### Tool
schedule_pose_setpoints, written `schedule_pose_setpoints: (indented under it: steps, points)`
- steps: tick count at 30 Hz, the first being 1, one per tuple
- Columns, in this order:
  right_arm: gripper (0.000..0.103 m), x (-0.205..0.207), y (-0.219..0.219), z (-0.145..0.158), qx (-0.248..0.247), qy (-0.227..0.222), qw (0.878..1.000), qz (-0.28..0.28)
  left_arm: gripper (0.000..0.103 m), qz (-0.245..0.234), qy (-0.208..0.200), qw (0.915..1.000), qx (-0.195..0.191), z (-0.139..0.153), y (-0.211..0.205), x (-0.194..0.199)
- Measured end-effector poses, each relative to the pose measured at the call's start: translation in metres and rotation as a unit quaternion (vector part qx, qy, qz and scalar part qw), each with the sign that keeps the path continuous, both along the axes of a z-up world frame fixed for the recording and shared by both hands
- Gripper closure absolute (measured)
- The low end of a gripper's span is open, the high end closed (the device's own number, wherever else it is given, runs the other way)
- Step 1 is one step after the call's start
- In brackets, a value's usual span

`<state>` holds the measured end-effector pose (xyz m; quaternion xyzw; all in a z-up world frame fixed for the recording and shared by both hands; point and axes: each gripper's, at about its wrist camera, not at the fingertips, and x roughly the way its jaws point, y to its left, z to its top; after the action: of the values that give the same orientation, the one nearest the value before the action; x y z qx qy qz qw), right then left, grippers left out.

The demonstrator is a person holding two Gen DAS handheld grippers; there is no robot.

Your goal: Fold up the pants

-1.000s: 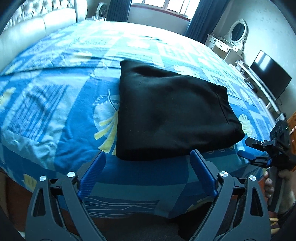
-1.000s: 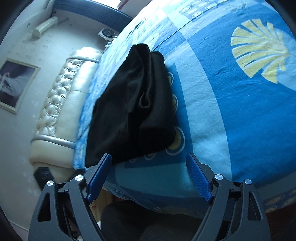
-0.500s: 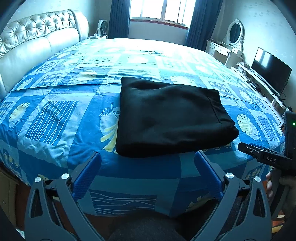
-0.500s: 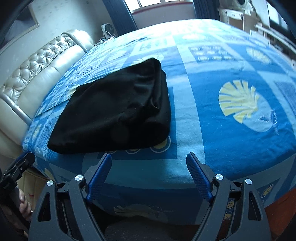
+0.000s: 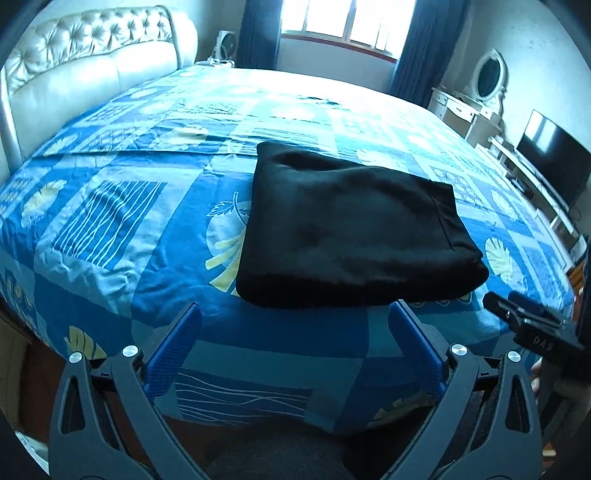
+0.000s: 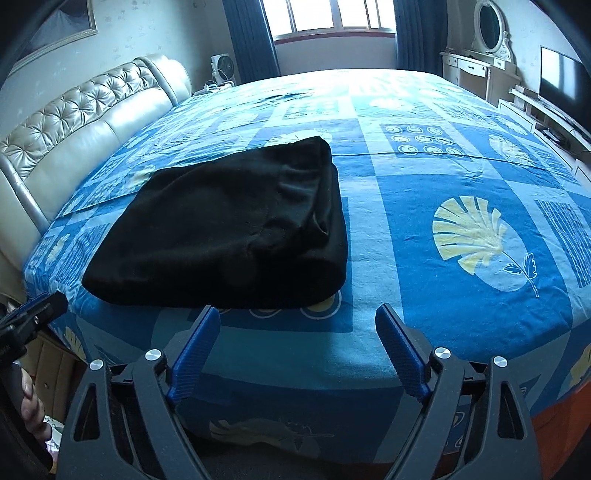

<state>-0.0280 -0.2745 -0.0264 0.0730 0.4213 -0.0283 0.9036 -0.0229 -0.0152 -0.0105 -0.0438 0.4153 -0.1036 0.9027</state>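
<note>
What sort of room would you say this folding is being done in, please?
A home bedroom, most likely: a large bed with a tufted headboard, a mirrored dressing table, and folded black pants lying on the bedspread.

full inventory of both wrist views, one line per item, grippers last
pants: 1, black, folded, near edge of the bed
bed: 1, blue patterned cover with pale yellow leaf prints
headboard: 1, cream tufted, at one end of the bed
window: 1, bright, far wall
curtains: 2, dark blue, either side of the window
fan: 1, white, far corner by the headboard
dresser: 1, white, with oval mirror, far wall
TV: 1, black, beyond the far end of the bed
left gripper: 1, blue pads, open, empty, short of the pants
right gripper: 1, blue pads, open, empty, short of the pants
</note>
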Motion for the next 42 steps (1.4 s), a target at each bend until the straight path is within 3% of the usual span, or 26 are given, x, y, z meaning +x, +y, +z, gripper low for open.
schedule_pose_setpoints:
  steps: [21,29,42]
  points:
    - [0.018,0.001,0.000,-0.007,0.010,0.010,1.000,-0.009,0.003,-0.022,-0.017,0.9993,0.026,0.003,-0.010,-0.002]
    - [0.018,0.001,0.001,-0.008,0.009,0.012,1.000,-0.006,0.003,-0.030,-0.035,0.9976,0.052,0.006,-0.018,-0.007]
    - [0.018,0.002,0.004,-0.008,0.010,0.016,1.000,-0.002,0.003,-0.019,-0.024,0.9974,0.066,0.003,-0.017,-0.005]
